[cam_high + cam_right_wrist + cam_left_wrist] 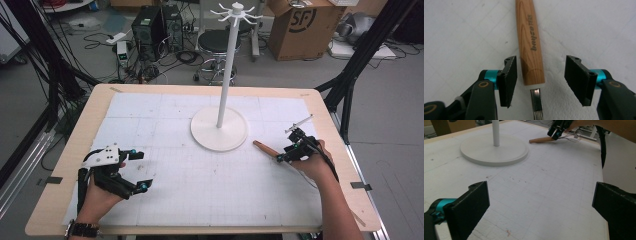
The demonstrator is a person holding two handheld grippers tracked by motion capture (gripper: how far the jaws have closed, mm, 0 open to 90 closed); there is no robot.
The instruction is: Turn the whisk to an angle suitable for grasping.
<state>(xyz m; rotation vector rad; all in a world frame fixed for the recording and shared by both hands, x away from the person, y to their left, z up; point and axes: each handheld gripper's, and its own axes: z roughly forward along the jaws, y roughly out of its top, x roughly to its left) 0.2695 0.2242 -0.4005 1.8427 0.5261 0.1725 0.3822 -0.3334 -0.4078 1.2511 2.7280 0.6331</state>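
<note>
While the left gripper [142,170] is held agape, a smooth tapered wooden handle [530,42] is straddled, ungripped, between the right gripper's [540,77] parted jaws.

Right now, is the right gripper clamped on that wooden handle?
No, open. The right gripper straddles the wooden handle, gaps visible on both sides.

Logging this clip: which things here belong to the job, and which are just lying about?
In the job:
right gripper, open astride the whisk
stand, likely where it hangs

Lying about:
left gripper, open, idle
stool
box
computer
</note>
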